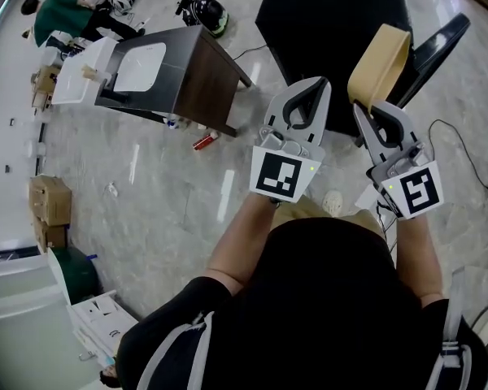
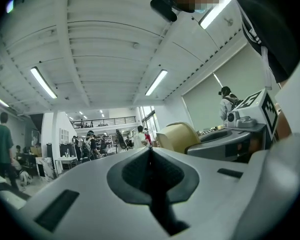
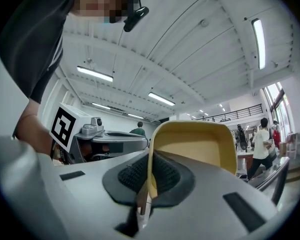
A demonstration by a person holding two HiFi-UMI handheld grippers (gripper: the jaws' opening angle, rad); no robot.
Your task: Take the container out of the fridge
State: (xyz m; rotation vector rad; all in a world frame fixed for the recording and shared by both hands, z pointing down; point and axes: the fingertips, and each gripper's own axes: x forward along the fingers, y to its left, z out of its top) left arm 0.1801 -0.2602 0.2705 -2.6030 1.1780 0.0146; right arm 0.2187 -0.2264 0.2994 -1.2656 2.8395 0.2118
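The right tool (image 1: 372, 110) was clamped on the container (image 1: 380, 59), its jaws nearly together on one thin wall of the tan tub, as the right gripper view showed, where the tool (image 3: 149, 180) pinched the wall's edge and the container (image 3: 195, 144) stood up beyond the jaws. The left tool (image 1: 307, 96) was closed on nothing; in its own view the tool (image 2: 151, 156) had its jaws meeting with no gap, and the container (image 2: 177, 136) showed just off to its right. The container hung in open air in front of the person, over the floor (image 1: 163, 185), with no fridge around it, so the removal looked essentially done. The main risk was the grip itself: a pinch on a single wall, with the body of the tub reaching past the jaws, would likely let it swivel or slide out under a quick swing or stop, and the hard floor below would not be kind to it. The left tool gave no support underneath, so nothing would catch a slip. What looked like a black chair (image 1: 325, 23) lay just beyond, and a careless reach could knock the tub against it and lever it loose. The counter (image 1: 203, 80) stood well apart to the left.
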